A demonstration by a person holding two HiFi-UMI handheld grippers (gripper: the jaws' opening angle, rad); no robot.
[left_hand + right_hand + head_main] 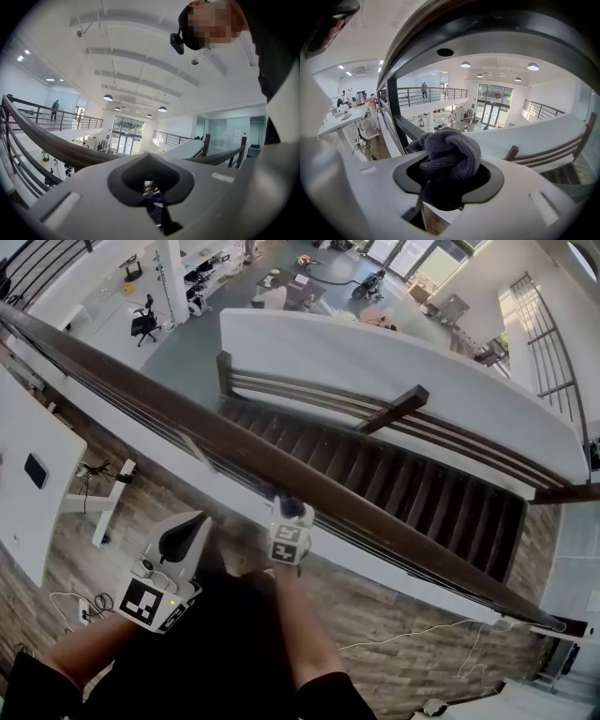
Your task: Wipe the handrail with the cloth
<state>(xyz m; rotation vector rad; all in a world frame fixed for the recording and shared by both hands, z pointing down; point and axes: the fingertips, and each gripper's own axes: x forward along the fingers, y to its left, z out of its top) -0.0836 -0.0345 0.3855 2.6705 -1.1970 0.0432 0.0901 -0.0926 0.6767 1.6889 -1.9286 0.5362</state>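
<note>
Handrail [234,442]: long, dark, smooth wood, running on a diagonal over thin metal bars. Cloth [450,157]: grey ribbed knit, bunched into a knotted lump. Right hand-held gripper [449,185], pale grey plastic with dark pads, is clamped on the cloth and holds it close under the handrail's near edge; contact cannot be confirmed. Left hand-held gripper [200,521] sits back from the handrail on the person's side, jaws together, nothing held. Each gripper's cube shows black-and-white square markers.
</note>
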